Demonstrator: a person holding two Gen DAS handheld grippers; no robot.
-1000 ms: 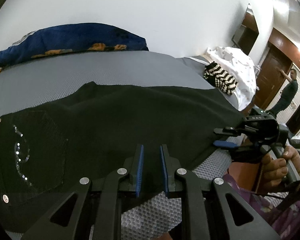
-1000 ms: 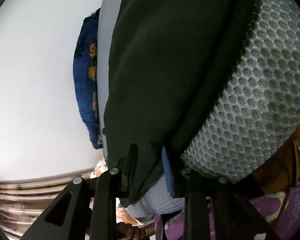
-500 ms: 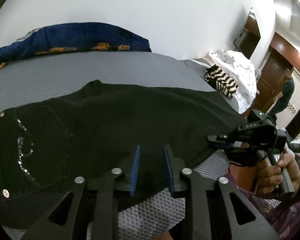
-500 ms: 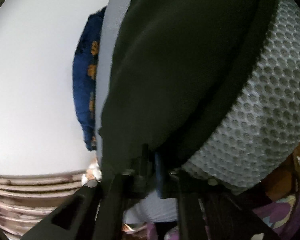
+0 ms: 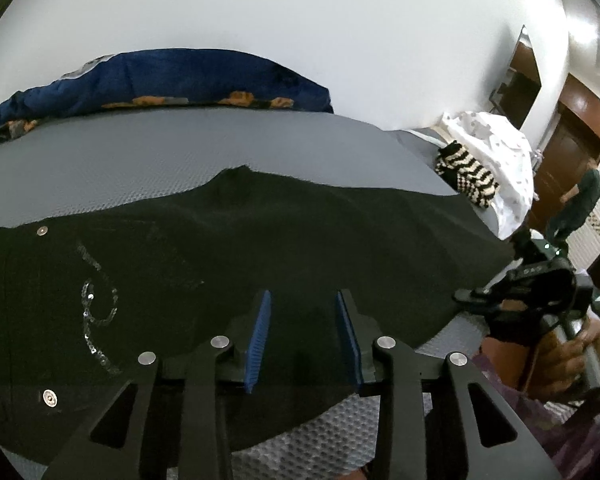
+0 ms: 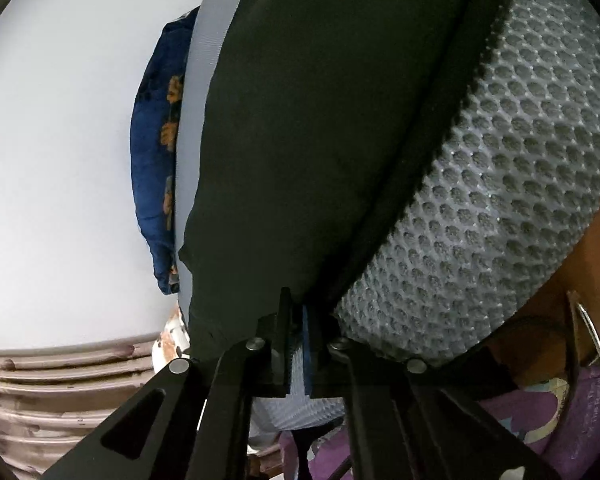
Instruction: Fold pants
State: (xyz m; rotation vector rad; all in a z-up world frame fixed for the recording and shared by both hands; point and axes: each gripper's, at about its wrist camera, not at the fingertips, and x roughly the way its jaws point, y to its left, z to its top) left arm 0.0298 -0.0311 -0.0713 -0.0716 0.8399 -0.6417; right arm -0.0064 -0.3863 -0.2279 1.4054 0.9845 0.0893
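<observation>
Black pants [image 5: 260, 248] lie spread flat across a grey mesh mattress [image 5: 180, 148], waist end at the left with a sequin pocket design [image 5: 96, 312] and rivets. My left gripper [image 5: 304, 324] is open, its blue pads hovering over the near edge of the pants. My right gripper [image 5: 484, 296] shows at the right, at the leg end by the mattress edge. In the right wrist view my right gripper [image 6: 298, 316] is shut on the hem of the pants [image 6: 320, 120] at the mattress [image 6: 500, 184] edge.
A blue floral blanket [image 5: 164, 80] lies along the wall at the far side of the mattress. A black-and-white striped cloth [image 5: 466, 176] and white bedding [image 5: 496, 148] sit at the far right. A person [image 5: 580, 200] stands near a door.
My left gripper's jaws have widened from narrow to open. My right gripper has closed on the pants hem at the mattress edge.
</observation>
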